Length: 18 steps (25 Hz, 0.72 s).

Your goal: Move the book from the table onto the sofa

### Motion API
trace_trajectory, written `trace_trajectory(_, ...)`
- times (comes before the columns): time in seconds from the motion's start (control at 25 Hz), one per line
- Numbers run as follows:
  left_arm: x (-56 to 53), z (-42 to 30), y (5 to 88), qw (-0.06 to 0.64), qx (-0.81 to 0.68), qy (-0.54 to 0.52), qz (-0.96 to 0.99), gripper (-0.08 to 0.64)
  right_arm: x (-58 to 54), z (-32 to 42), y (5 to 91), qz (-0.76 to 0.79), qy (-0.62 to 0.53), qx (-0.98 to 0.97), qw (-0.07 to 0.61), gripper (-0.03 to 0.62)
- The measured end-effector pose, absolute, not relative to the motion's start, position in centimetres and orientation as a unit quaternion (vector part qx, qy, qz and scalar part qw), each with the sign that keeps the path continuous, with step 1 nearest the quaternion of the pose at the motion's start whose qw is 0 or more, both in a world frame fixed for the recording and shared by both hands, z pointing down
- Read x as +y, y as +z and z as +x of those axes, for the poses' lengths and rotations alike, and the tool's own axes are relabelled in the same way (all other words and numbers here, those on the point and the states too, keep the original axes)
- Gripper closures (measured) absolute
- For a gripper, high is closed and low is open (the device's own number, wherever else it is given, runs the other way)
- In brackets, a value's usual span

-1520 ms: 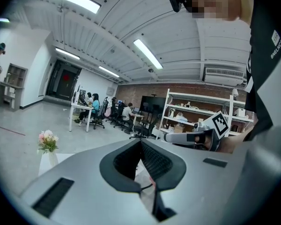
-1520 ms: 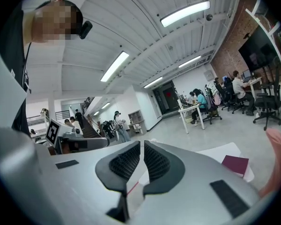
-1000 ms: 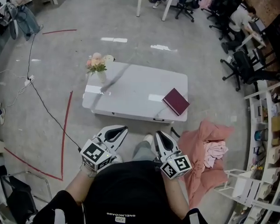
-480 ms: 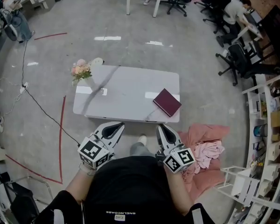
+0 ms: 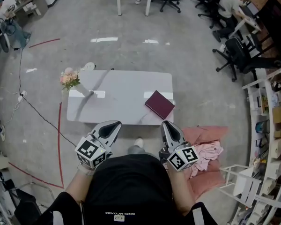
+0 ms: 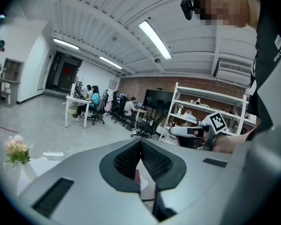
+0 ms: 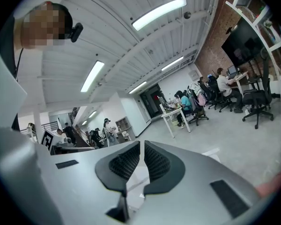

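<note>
Step closer to the table (image 5: 117, 102) and reach for the dark red book (image 5: 159, 104), lying flat near the near right corner. Open up first the shut, empty left gripper (image 5: 115, 124) and the shut, empty right gripper (image 5: 167, 124), held just short of the near edge. Pinch the book by the side closest to the right gripper, gently, and lift it level. At the far left corner, pink flowers (image 5: 69, 78) in a hard-to-see vase. Off to the right, a white shelf (image 5: 264, 125) full of small boxes.
</note>
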<state>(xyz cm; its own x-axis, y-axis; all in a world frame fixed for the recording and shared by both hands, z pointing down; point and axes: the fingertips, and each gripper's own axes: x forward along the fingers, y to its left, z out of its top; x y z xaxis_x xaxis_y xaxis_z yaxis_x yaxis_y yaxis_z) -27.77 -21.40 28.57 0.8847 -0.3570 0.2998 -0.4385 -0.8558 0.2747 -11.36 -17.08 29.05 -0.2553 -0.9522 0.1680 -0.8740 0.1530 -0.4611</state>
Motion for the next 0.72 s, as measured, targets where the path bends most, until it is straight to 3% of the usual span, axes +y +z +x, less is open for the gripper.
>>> trace_trajectory(0.72, -23.6, -20.4, 32.4, 0.195, -0.202, 0.164, 0.946, 0.545, -17.3, 2.1, 32.3, -0.653, -0.282, 0.693, 0.118, 0.548)
